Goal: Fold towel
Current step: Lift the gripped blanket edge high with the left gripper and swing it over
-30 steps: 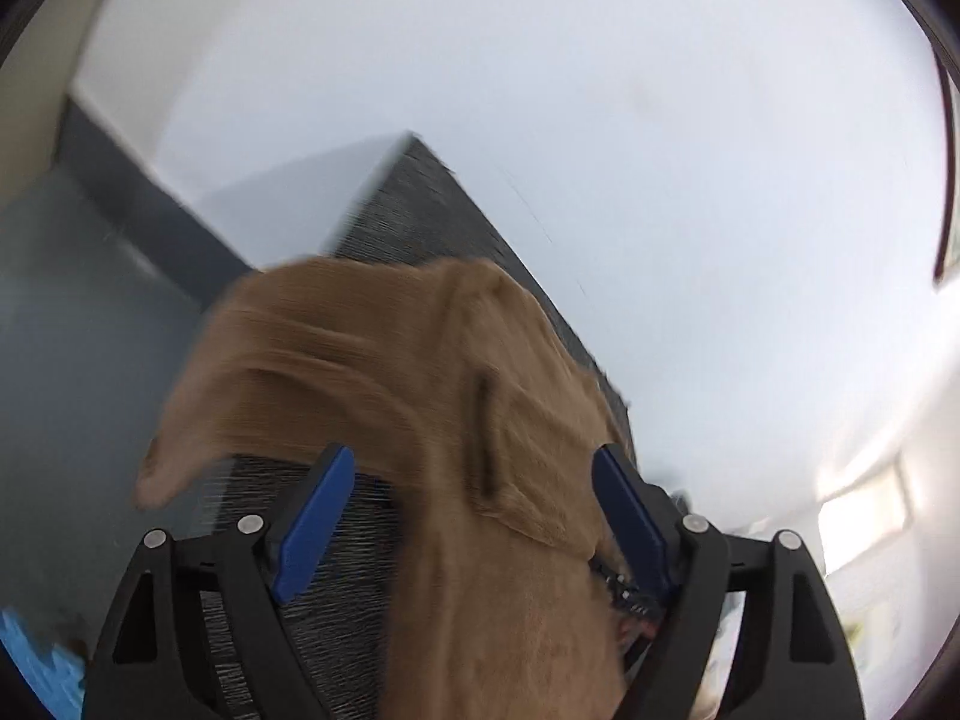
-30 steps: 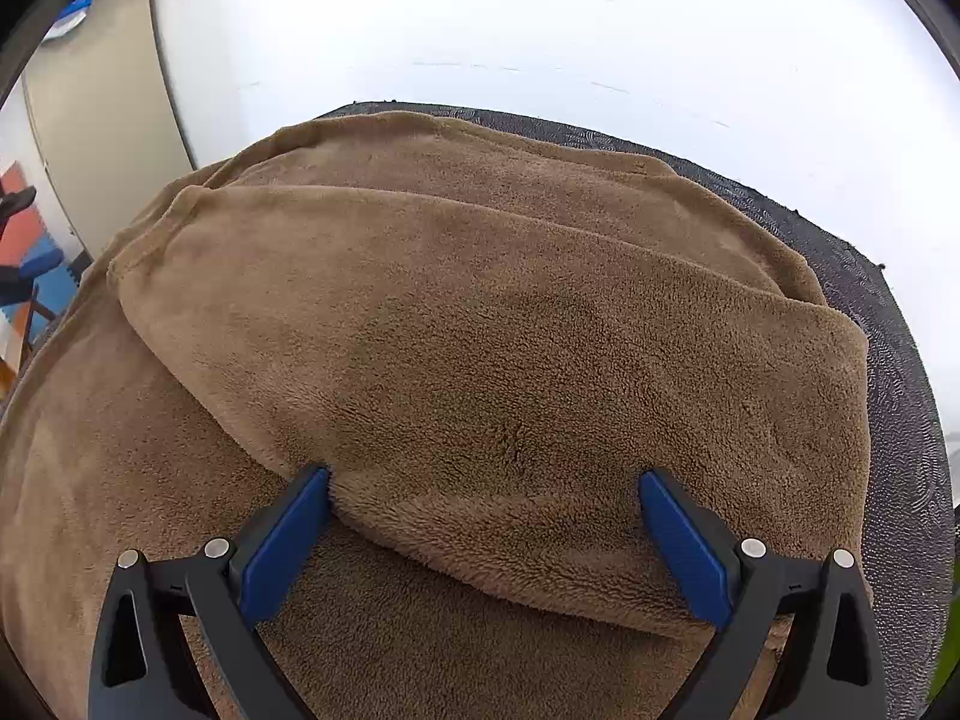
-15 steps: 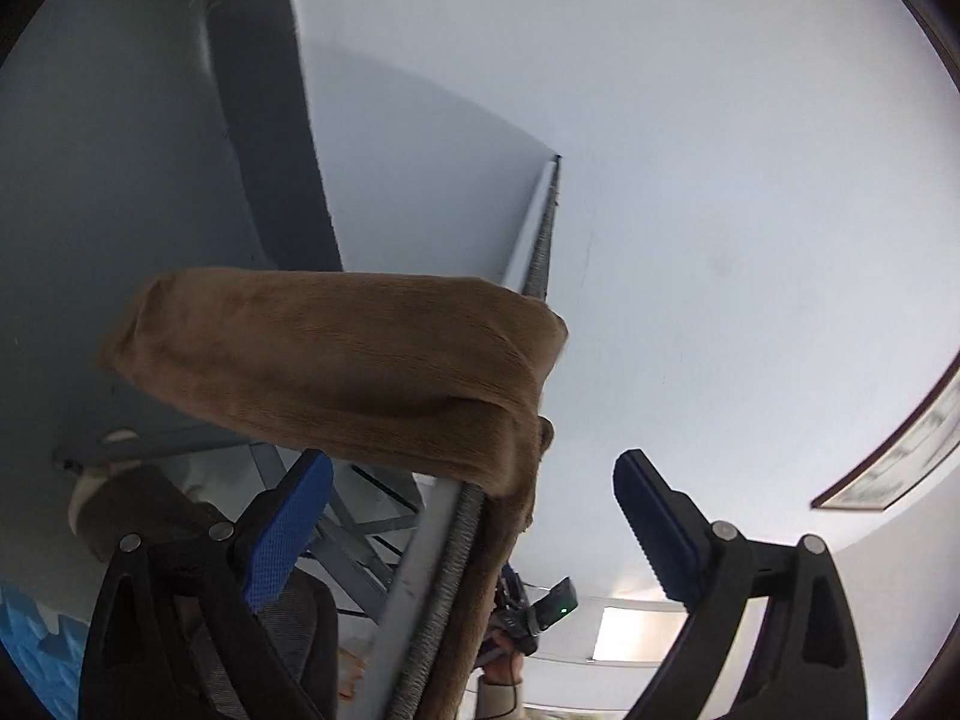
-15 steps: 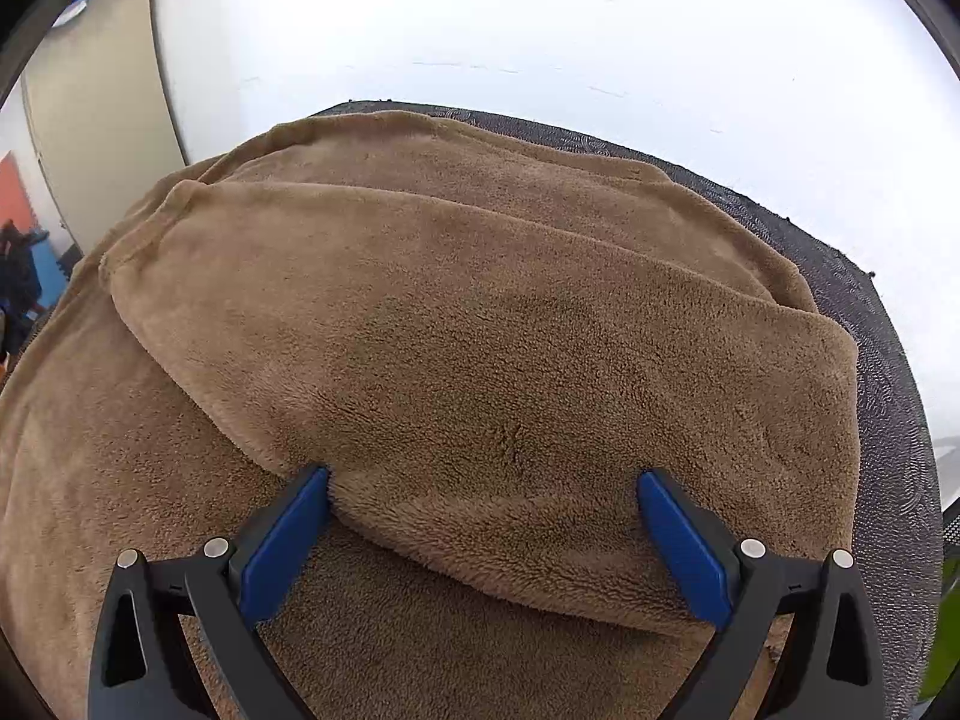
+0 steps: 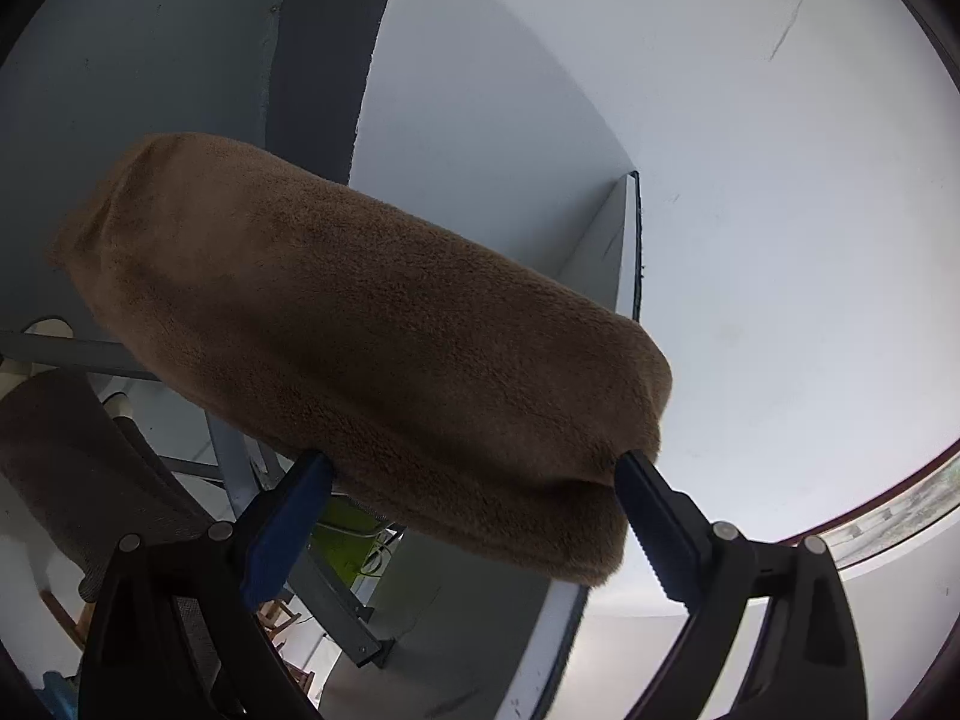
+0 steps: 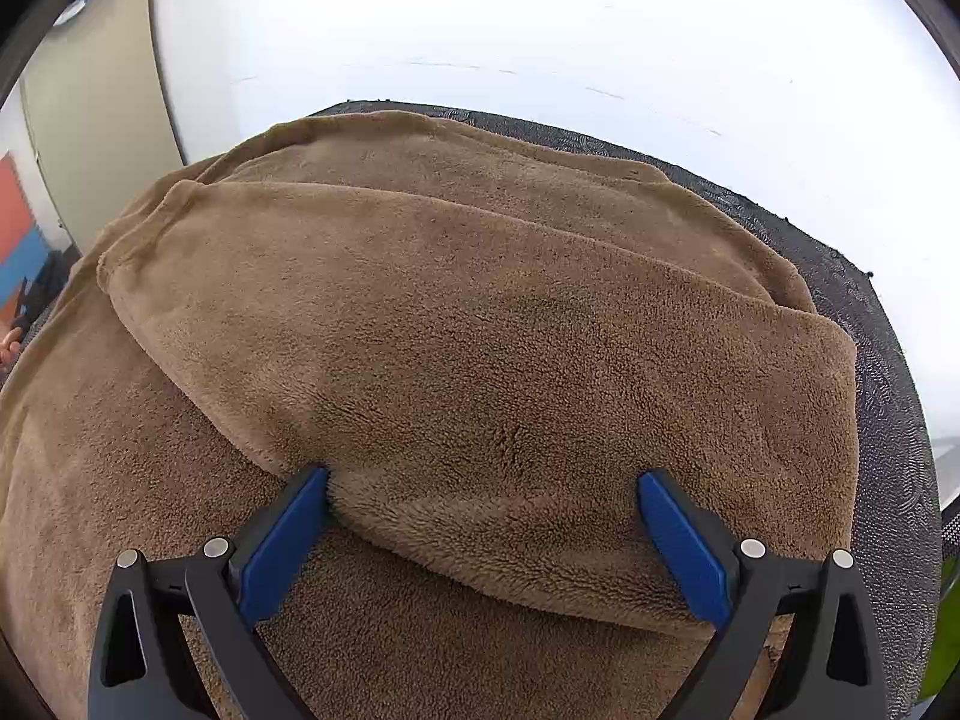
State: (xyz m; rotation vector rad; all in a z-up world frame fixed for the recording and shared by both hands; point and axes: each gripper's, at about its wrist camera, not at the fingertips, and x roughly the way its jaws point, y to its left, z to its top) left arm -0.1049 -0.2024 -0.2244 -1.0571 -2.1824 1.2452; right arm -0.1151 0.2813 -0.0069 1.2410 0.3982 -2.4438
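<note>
A brown fleece towel (image 6: 480,300) lies on the dark patterned mat (image 6: 888,360) of the table, with one layer folded back over the rest. My right gripper (image 6: 483,477) stands open, its blue fingers (image 6: 282,540) astride the near edge of that upper layer without pinching it. In the left wrist view the table is seen side-on, and a thick end of the towel (image 5: 372,324) hangs over the table's edge (image 5: 636,228). My left gripper (image 5: 471,462) is open wide at the lower rim of that hanging end. The cloth reaches from one fingertip to the other, and I see no squeeze.
Beneath the table are grey metal legs (image 5: 336,594), something green (image 5: 342,540) and a dark fabric seat (image 5: 72,462). A white wall runs behind the table. A framed picture (image 5: 900,510) hangs at the right. Orange and blue floor mats (image 6: 18,222) show far left.
My left gripper has dropped from above the tabletop to its edge and rolled over. The towel's hanging end has come close and now spans its fingertips. The right gripper has not moved.
</note>
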